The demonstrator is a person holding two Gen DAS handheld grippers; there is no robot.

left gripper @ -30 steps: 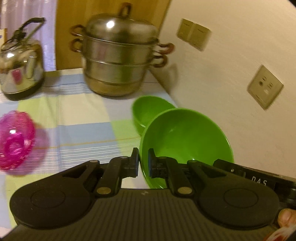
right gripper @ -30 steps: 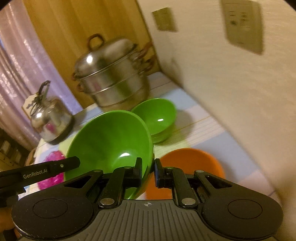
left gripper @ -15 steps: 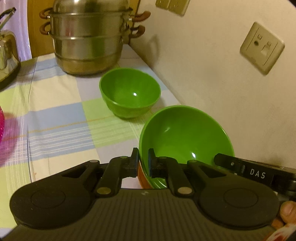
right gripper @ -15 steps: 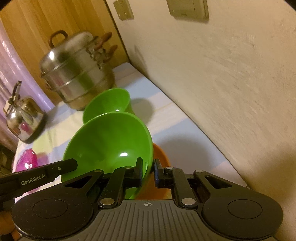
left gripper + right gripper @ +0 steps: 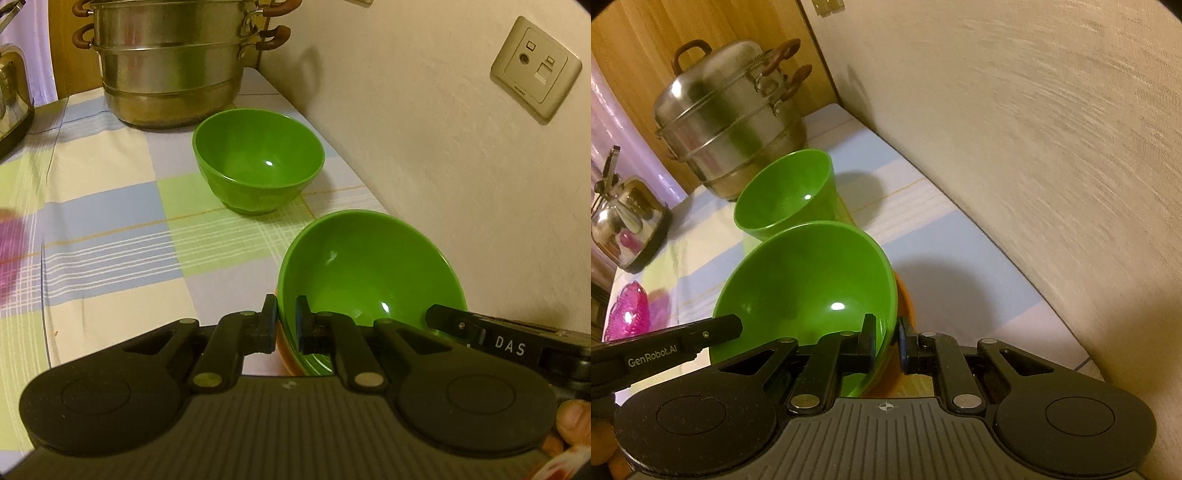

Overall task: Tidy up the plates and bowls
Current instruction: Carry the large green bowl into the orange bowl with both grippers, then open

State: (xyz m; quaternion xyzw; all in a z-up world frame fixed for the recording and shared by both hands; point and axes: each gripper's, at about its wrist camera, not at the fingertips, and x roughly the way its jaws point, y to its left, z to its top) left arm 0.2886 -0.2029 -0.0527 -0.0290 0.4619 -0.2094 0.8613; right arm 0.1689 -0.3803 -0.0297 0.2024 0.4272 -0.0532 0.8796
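Note:
A large green bowl point(image 5: 369, 273) sits inside an orange bowl point(image 5: 286, 352) by the wall; only a strip of the orange one shows. My left gripper point(image 5: 286, 323) is shut on the large green bowl's left rim. My right gripper point(image 5: 886, 341) is shut on its right rim point(image 5: 888, 314), with the orange bowl point(image 5: 905, 302) showing behind. A smaller, deeper green bowl point(image 5: 258, 164) stands free on the checked tablecloth beyond; it also shows in the right wrist view point(image 5: 786, 194).
A stacked steel steamer pot point(image 5: 170, 62) stands at the back by the wall corner. A steel kettle point(image 5: 626, 221) and a pink glass bowl point(image 5: 629, 312) sit to the left. The wall point(image 5: 443, 129) with a socket plate point(image 5: 535, 68) runs along the right.
Both grippers carried the large green bowl down and toward the wall, setting it into the orange bowl. The small green bowl is now fully uncovered behind it.

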